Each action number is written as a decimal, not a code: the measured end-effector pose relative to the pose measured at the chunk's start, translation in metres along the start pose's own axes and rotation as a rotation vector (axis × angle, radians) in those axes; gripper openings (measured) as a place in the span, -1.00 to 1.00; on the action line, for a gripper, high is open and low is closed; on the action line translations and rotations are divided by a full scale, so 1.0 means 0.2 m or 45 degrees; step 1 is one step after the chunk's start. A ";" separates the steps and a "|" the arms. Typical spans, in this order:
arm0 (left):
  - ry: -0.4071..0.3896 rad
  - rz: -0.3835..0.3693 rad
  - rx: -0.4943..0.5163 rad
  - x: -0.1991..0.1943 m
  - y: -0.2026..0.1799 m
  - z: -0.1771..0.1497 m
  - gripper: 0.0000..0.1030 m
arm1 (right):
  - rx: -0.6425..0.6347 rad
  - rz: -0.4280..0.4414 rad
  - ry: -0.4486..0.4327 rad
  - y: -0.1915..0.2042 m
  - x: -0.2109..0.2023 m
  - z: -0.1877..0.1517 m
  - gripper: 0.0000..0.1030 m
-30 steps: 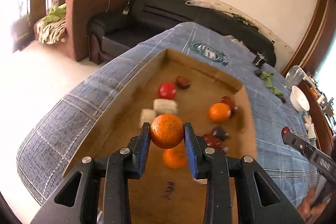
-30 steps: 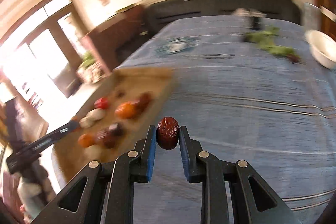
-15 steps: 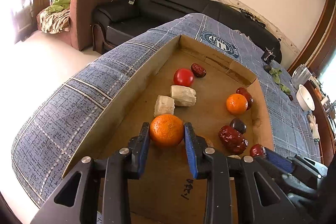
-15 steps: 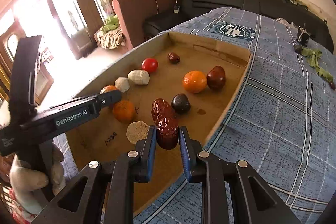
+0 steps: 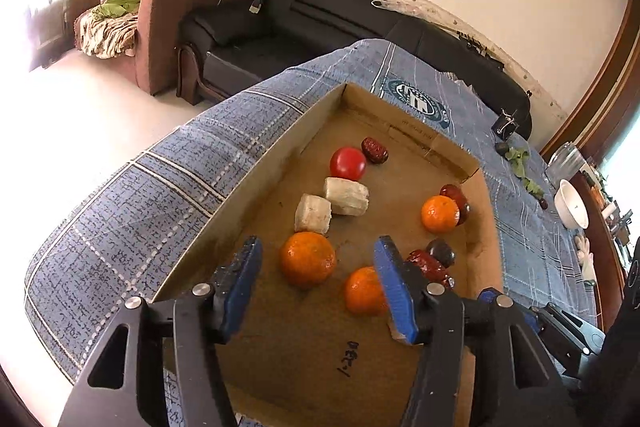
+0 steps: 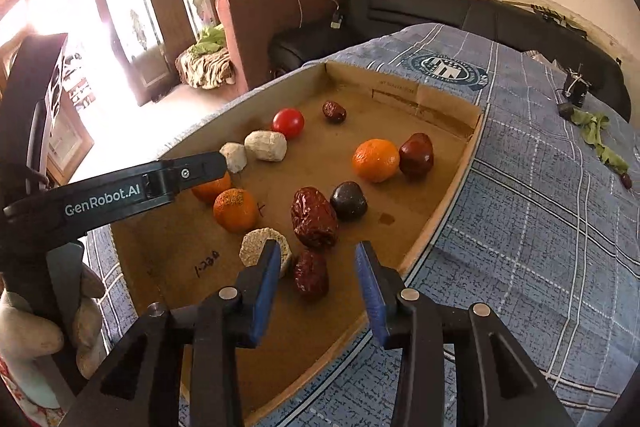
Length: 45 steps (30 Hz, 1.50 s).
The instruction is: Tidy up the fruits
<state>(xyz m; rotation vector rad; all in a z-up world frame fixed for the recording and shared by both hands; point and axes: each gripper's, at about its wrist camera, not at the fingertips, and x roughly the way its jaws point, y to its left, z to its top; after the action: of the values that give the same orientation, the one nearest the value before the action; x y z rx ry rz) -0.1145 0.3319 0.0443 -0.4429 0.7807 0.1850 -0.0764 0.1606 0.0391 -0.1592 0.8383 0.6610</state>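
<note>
Both claws are released now: left gripper point(image 5: 318, 281) over a tangerine point(image 5: 307, 258), right gripper point(image 6: 316, 273) over a red date point(image 6: 311, 273). Cardboard tray point(image 6: 448, 195) already holds roughly 12 pieces, so it's probably almost done.

Blue plaid tablecloth point(image 6: 540, 211) with a round crest point(image 6: 444, 67). Black sofa point(image 5: 320, 23) and brown armchair point(image 5: 180, 7) behind. White bowl point(image 5: 573, 205), green leaves point(image 6: 596, 135) on cloth.

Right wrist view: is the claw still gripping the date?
No, the right claw is open, and the date lies loose in the box.
</note>
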 end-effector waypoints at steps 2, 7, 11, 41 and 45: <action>-0.007 0.000 0.002 -0.01 -0.01 0.00 0.14 | 0.025 -0.013 -0.029 -0.02 -0.04 0.00 -0.06; -0.049 0.022 0.043 -0.06 -0.07 -0.01 0.30 | 0.138 -0.074 -0.119 -0.14 -0.17 -0.03 0.21; -0.106 0.083 0.078 -0.11 -0.15 -0.02 0.55 | 0.223 -0.120 -0.143 -0.23 -0.23 -0.06 0.33; -0.205 0.340 0.242 -0.15 -0.46 -0.09 0.91 | 0.339 -0.154 -0.157 -0.43 -0.31 -0.18 0.68; -0.189 0.338 0.239 -0.13 -0.45 -0.10 0.91 | 0.353 -0.157 -0.142 -0.45 -0.29 -0.18 0.69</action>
<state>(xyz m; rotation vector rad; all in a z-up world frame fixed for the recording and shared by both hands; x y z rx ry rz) -0.1161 0.2426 0.0793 -0.1448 0.7020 0.3846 -0.0738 0.0479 0.0460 0.0756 0.7970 0.4292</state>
